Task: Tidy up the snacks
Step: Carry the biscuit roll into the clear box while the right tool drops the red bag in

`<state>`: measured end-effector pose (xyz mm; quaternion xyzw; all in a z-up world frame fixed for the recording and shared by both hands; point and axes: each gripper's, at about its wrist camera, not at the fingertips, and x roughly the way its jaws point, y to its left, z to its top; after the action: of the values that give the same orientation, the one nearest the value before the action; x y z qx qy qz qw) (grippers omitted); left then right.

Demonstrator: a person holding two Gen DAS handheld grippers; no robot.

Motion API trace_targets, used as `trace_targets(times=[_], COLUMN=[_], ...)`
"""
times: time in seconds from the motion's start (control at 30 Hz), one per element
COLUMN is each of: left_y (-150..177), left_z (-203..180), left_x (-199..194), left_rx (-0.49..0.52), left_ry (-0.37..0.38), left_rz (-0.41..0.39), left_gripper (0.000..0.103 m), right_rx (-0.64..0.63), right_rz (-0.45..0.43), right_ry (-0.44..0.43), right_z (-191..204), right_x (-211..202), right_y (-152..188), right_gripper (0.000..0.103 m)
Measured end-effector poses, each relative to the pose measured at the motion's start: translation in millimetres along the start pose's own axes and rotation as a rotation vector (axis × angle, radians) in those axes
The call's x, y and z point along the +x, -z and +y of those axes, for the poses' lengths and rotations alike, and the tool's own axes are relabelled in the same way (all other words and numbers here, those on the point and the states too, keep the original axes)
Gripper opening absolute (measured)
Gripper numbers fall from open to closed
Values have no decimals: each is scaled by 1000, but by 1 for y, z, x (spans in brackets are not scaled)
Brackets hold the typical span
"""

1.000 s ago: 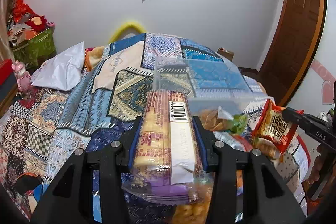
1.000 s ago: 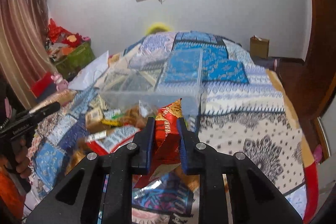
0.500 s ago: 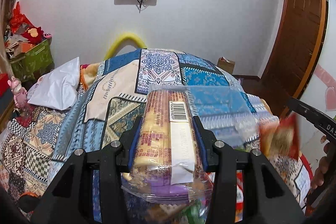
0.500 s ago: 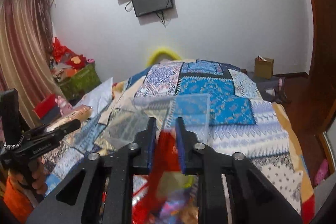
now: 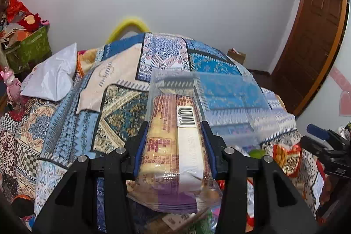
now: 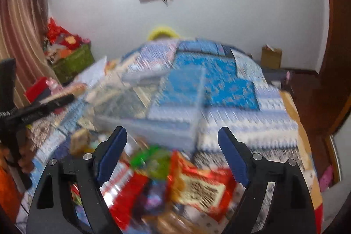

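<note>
My left gripper [image 5: 174, 131] is shut on a long clear pack of biscuits [image 5: 173, 146] with a barcode, held above the bed. A clear plastic bin [image 5: 219, 102] stands on the patchwork bedspread just ahead; it also shows in the right wrist view [image 6: 153, 111]. My right gripper [image 6: 172, 142] is open and empty above a pile of snack packets, among them a red and gold packet [image 6: 201, 188] and a green one [image 6: 151, 159]. The right wrist view is motion-blurred. The red and gold packet [image 5: 286, 159] lies at the right in the left wrist view.
A white pillow [image 5: 50, 78] lies at the bed's left. A green box of clutter [image 5: 28, 45] stands by the left wall. A brown door [image 5: 311, 41] is at the right. A cardboard box [image 6: 271, 56] sits on the floor beyond the bed.
My right gripper has opened and let go of the red packet, which now lies on the pile. My left gripper still holds the biscuit pack and has dipped slightly toward the bin.
</note>
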<state>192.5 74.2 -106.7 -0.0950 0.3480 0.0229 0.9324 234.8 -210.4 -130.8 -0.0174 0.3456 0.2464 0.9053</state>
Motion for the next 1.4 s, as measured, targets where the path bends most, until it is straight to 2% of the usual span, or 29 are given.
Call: trace_targets(times=[0.13, 0.27, 0.37, 0.4, 0.43, 0.5, 0.6, 0.63, 0.67, 0.77, 0.83, 1.1, 1.23, 1.4], left_y=[12, 19, 21, 22, 22, 23, 24, 23, 23, 22, 20, -5, -19, -34], left_z=[-3, -5, -6, -7, -7, -7, -7, -8, -8, -10, -11, -13, -14, -16], left_x=[-8, -18, -22, -24, -24, -24, -24, -25, -25, -25, -25, -22, -14, 11], left_rx=[12, 12, 19, 18, 18, 14, 9, 8, 7, 8, 4, 6, 6, 11], left_ry=[2, 18, 15, 16, 17, 19, 18, 19, 20, 19, 24, 5, -6, -14], left_rz=[5, 8, 5, 4, 6, 10, 12, 11, 10, 5, 1, -44, -55, -24], left_gripper=[45, 45, 45, 45, 45, 45, 45, 45, 45, 45, 45, 45, 45, 45], right_rx=[49, 134, 154, 146, 137, 116, 101, 100, 115, 116, 95, 66, 61, 52], right_rz=[96, 199, 211, 205, 193, 196, 179, 181, 179, 149, 125, -23, -75, -96], right_ry=[68, 27, 12, 10, 8, -25, -11, -20, -38, -39, -22, -59, -87, -115], right_z=[-22, -38, -41, -40, -39, -36, -33, -33, -35, -36, -33, -13, -1, 15], right_x=[14, 29, 38, 38, 36, 35, 32, 30, 28, 19, 10, -22, -21, 4], right_y=[21, 37, 40, 41, 41, 39, 37, 37, 37, 34, 30, -9, -29, -53], right_gripper=[88, 88, 89, 90, 86, 65, 48, 35, 32, 27, 26, 25, 25, 25])
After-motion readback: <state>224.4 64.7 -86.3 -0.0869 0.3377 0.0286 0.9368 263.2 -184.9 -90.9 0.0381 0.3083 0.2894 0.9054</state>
